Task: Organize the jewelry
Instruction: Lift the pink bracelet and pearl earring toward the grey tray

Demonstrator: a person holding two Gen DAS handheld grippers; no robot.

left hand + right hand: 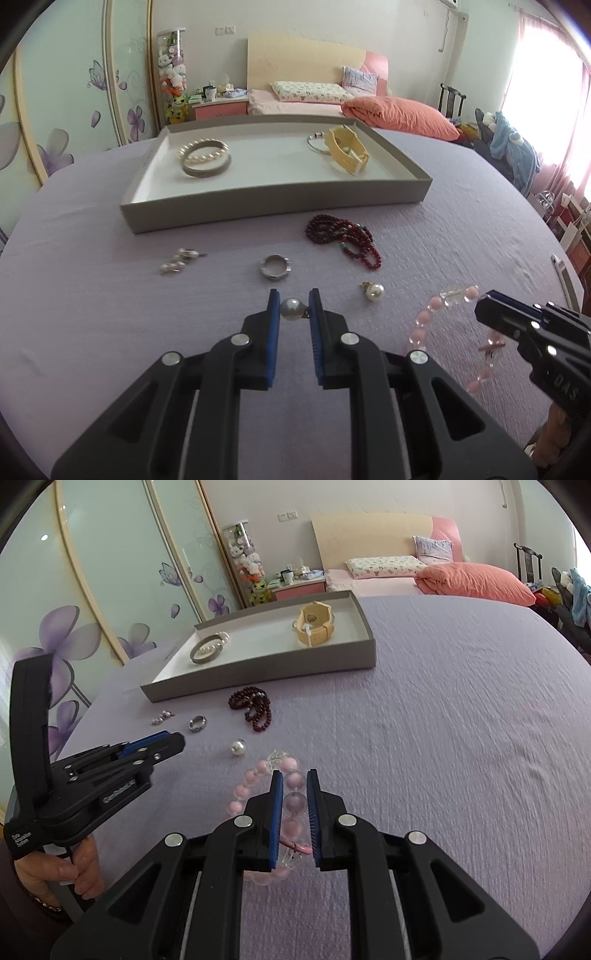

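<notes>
Left gripper point(294, 308): jaws narrowed onto a grey pearl point(291, 308), pads touching both sides, just over the counter point(110, 314). A round bead on flat pads could squirt out if squeezed off-centre.

Right gripper point(294, 786): jaws part-closed astride one strand of the pink bracelet point(258, 801); contact not certain. Lifted by one strand, it may swing or slip.

Tray point(273, 206) lies beyond; ring point(275, 268), red beads point(341, 236), white pearl point(375, 291) sit in the path and could be snagged.

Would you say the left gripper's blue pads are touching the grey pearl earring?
Touching. In the left wrist view, the left gripper has both blue pads pressed against the round grey pearl earring, with no gap visible on either side.
</notes>
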